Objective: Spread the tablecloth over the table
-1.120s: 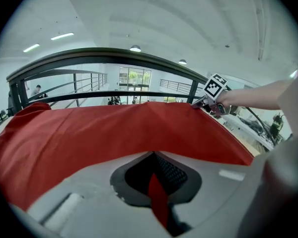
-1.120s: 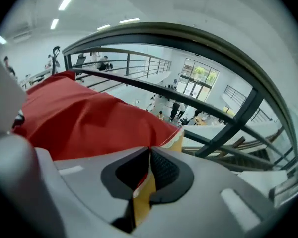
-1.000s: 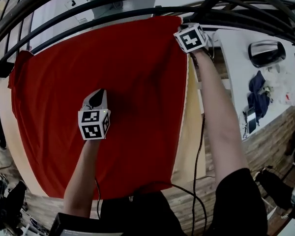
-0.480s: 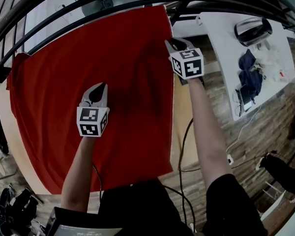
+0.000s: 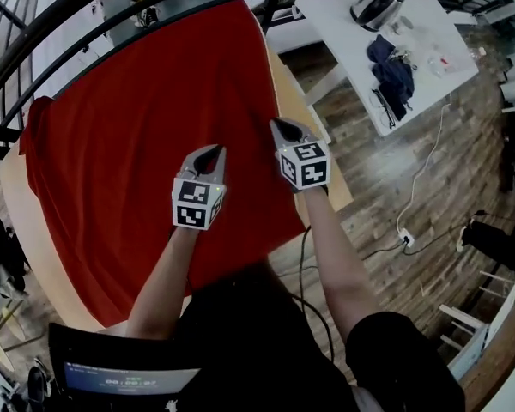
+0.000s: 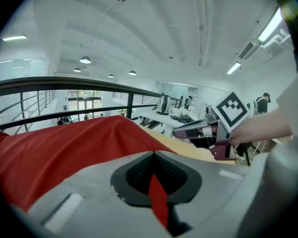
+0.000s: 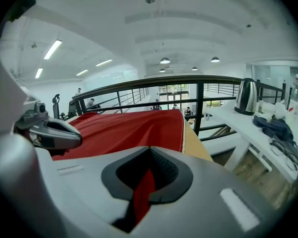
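The red tablecloth (image 5: 137, 136) lies over the wooden table (image 5: 293, 93), with a bunched fold at its far left corner. My left gripper (image 5: 213, 154) is over the cloth's near right part, shut, and a red strip of cloth (image 6: 159, 202) shows between its jaws. My right gripper (image 5: 279, 127) is close beside it at the cloth's right edge, also shut, with red cloth (image 7: 141, 192) pinched in its jaws. In the left gripper view the right gripper (image 6: 198, 130) shows at the right. The left gripper (image 7: 54, 130) shows at the left of the right gripper view.
A black railing (image 5: 112, 15) runs along the table's far side. To the right stands a white table (image 5: 429, 75) with a kettle (image 5: 373, 7) and a dark blue cloth (image 5: 390, 63). Wooden floor and a cable (image 5: 421, 178) lie at the right. A screen (image 5: 120, 376) sits at the bottom.
My right gripper came back from the cloth's far right corner along the right edge toward me. The left gripper moved right, and the two now sit close together.
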The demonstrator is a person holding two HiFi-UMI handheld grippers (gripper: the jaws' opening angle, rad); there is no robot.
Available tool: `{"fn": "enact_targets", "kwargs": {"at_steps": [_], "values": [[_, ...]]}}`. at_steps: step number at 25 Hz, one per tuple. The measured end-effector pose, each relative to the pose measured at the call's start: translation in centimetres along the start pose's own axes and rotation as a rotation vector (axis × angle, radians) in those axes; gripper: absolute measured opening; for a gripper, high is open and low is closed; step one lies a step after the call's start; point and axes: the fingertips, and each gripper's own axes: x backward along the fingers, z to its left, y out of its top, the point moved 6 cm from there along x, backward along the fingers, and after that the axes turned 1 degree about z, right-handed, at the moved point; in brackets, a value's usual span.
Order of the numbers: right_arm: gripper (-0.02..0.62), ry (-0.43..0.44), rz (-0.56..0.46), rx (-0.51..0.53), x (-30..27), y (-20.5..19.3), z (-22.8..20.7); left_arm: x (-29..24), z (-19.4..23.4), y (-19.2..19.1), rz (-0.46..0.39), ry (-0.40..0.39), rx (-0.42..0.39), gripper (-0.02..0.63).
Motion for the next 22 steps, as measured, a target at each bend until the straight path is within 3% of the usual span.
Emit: {"fn": "enact_targets", "kwargs": {"at_steps": [4, 7, 10, 15, 19, 22], "values": [[0.009, -0.107, 0.015, -0.064, 7.3, -4.7, 2.8, 3.0, -5.9, -2.0, 0.019, -0.103, -0.03, 0.003], [0.009, -0.209, 0.074, -0.125, 11.8, -10.5, 3.0, 5.4, -10.2, -5.4, 0.062, -0.167, -0.055, 0.005], [0.009, -0.249, 0.13, -0.167, 14.8, -15.5, 3.3, 7.1, -14.4, -9.4, 0.126, -0.213, -0.083, 0.005], [0.011, -0.27, 0.151, -0.179, 14.8, -17.7, 2.6, 6.9, -17.6, -14.1, 0.238, -0.253, -0.1, 0.005], [0.083, -0.202, 0.183, -0.153, 13.1, -18.3, 2.7, 6.5, -17.5, -17.0, 0.325, -0.229, -0.092, 0.005], [0.081, -0.201, 0.217, -0.097, 12.7, -18.5, 3.5, 6.3, -17.4, -17.5, 0.357, -0.207, -0.11, 0.005]]}}
